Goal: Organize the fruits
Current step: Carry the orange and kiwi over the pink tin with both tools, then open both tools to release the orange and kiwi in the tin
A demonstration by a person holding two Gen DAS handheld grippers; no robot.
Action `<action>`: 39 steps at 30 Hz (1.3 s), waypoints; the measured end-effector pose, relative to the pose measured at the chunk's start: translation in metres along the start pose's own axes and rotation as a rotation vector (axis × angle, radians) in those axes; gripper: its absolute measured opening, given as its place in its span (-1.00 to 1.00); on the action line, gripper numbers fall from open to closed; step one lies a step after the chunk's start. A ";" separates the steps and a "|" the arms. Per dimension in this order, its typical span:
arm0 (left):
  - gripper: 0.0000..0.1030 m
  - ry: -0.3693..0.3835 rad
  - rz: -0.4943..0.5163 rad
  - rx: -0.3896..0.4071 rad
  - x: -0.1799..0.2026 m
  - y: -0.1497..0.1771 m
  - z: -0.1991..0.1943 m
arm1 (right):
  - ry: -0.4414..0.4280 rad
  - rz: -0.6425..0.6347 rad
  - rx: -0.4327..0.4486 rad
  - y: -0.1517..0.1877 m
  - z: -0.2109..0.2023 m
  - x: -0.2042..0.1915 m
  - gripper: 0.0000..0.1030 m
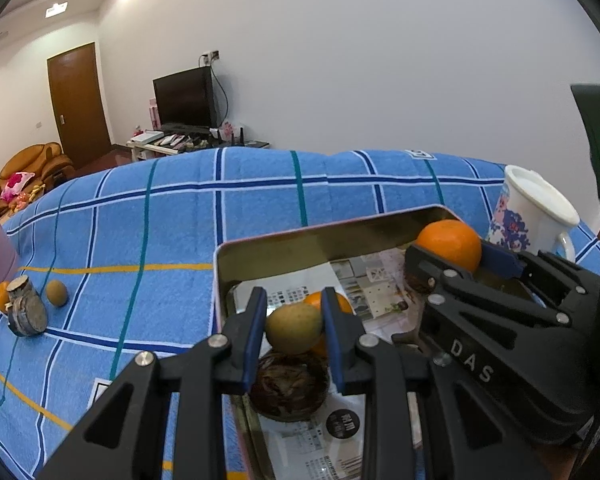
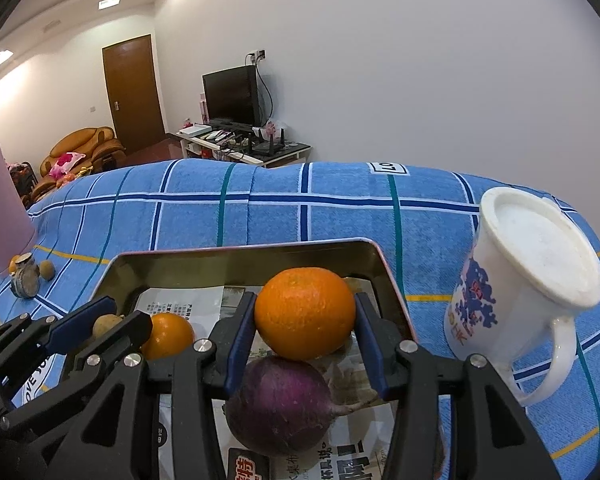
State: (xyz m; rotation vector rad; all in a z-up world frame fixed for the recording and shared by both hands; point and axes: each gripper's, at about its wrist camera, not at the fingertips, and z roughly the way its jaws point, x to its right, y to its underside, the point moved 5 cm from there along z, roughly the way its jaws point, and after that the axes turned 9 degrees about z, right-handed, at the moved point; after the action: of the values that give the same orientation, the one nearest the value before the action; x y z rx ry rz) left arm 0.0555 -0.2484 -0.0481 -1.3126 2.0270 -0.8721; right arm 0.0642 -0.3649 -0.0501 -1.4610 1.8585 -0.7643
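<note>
My left gripper (image 1: 294,330) is shut on a small yellow-green fruit (image 1: 294,332) held over the metal tin (image 1: 320,236). My right gripper (image 2: 305,322) is shut on a large orange (image 2: 305,312), also above the tin (image 2: 240,254); it shows in the left wrist view (image 1: 450,242). In the tin, lined with printed paper, lie a smaller orange (image 2: 168,336), a purple round fruit (image 2: 280,404) and a dark brown wrinkled fruit (image 1: 288,384). On the blue checked cloth at the left lie a small brown fruit (image 1: 57,292) and an orange (image 1: 2,295).
A white mug (image 2: 528,276) with blue and red print stands right of the tin. A pink container (image 2: 2,208) and a small round alarm clock (image 1: 27,314) are at the left. A TV stand, door and sofa are beyond the table.
</note>
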 end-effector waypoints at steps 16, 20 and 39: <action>0.15 -0.064 -0.008 0.052 -0.009 0.001 -0.012 | -0.044 0.036 0.021 0.002 -0.007 0.009 -0.01; 0.54 -0.093 -0.025 0.093 -0.017 0.000 -0.020 | -0.076 0.070 0.021 0.001 -0.010 0.014 -0.01; 1.00 -0.137 -0.089 0.160 -0.044 -0.001 -0.039 | -0.076 0.107 0.270 -0.012 -0.059 0.020 0.49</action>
State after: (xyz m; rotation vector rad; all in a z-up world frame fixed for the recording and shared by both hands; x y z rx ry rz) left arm 0.0431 -0.1999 -0.0181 -1.3432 1.7675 -0.9376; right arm 0.0215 -0.3838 -0.0068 -1.1952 1.6878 -0.8575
